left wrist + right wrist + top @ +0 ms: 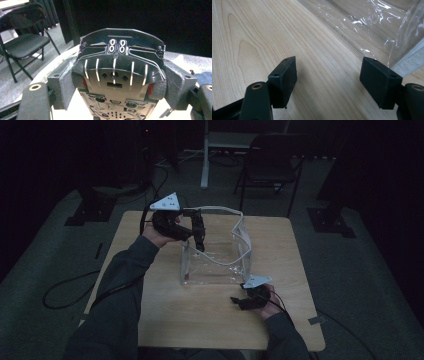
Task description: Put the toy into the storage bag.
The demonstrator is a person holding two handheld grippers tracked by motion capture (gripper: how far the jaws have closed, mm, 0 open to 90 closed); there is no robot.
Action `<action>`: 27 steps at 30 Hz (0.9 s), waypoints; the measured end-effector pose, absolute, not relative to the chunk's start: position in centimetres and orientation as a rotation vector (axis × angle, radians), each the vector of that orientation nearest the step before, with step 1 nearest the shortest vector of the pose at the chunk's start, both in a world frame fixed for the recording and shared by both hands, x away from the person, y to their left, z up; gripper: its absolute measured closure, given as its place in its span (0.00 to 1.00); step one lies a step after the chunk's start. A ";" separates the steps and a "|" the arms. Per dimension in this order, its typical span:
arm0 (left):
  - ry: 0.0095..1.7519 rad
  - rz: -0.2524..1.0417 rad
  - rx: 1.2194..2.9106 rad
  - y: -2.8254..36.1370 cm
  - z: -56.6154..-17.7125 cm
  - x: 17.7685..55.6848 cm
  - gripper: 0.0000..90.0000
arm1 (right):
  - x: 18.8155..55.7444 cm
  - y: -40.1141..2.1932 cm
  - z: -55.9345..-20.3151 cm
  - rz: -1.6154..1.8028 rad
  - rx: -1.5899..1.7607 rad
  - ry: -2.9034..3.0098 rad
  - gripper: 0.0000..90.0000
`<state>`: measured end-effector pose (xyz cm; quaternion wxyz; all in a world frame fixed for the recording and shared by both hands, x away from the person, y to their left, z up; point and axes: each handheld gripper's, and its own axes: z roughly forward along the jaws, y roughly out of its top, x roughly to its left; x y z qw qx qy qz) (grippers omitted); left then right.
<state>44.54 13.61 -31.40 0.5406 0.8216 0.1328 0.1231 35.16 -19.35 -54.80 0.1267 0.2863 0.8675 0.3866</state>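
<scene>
Loading step in hand, by the look of it: toy car (117, 72) clamped across its sides between the pads of the left gripper (199, 231), underside toward that gripper's camera, held at the far left rim of the clear plastic bag (215, 262) and hanging nose-down just inside its open mouth. Right gripper (246, 300) resting low on the wooden table (150, 305) just beside the bag's near right corner, jaws wide apart with nothing but bare wood between them. Next move, judged from this: lowering the car further to the bag's floor without snagging the white strap (235, 227), then spreading the left jaws to let go; steadying the floppy wall with the free gripper likely useful. Count: one car, one bag, two grippers, one table, one folding chair (272, 162) behind.
</scene>
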 end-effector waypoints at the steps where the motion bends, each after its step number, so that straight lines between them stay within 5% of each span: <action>1: 0.323 0.296 1.966 13.8 -31.7 44.6 0.26 | 35.2 -19.4 -54.8 1.125 0.833 2.525 0.32; 27: 0.363 0.311 2.155 14.8 -34.8 45.2 0.26 | 35.1 -19.3 -54.8 1.123 0.815 2.530 0.32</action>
